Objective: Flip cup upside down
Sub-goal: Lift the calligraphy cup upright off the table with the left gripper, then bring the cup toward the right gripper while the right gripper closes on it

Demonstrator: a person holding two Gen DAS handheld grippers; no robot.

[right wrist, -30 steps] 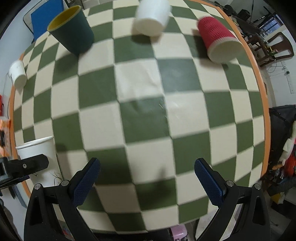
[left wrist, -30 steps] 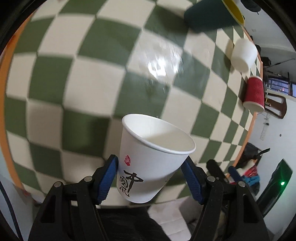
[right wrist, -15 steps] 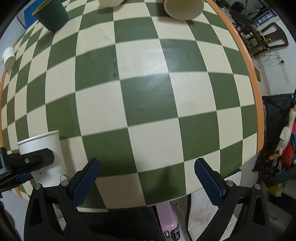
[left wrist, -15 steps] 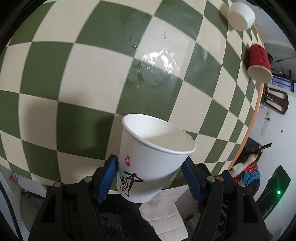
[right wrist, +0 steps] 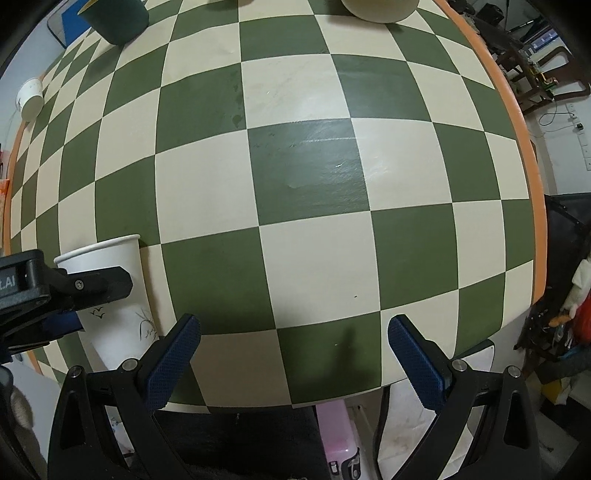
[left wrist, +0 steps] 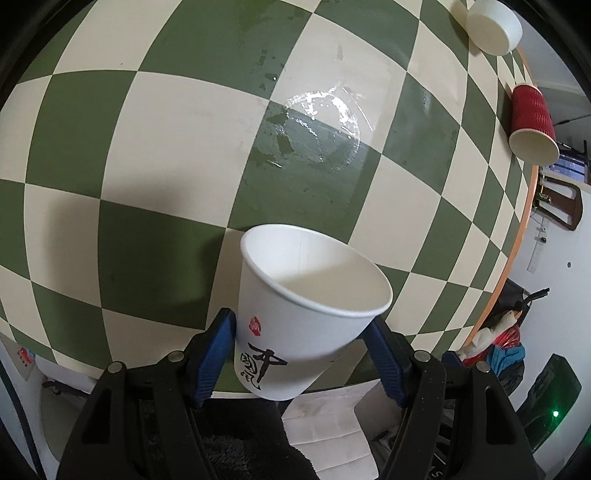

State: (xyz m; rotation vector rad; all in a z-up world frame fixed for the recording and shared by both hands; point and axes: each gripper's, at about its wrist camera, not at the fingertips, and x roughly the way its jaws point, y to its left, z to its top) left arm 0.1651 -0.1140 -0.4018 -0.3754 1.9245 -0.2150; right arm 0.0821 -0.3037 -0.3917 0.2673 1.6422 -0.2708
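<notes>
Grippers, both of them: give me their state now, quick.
Left gripper: closed on the white paper cup, mouth up.
Right gripper: open, holding nothing, over the checkered table.

Bare checkered table (right wrist: 306, 177) ahead; green cup (right wrist: 114, 18) and red cup (left wrist: 532, 122) stand far off.

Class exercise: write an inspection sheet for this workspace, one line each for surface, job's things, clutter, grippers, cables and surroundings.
Surface: green-and-cream checkered table, orange rim, shiny ring mark.
Job's things: white paper cup, mouth up, unflipped.
Clutter: red cup and white cup upside down; dark green cup; small white cup.
Grippers: left hand-held gripper clamps the paper cup; right hand-held gripper open, empty.
Cables: nothing seen on the table.
Surroundings: wooden chair, bags on the floor.
</notes>
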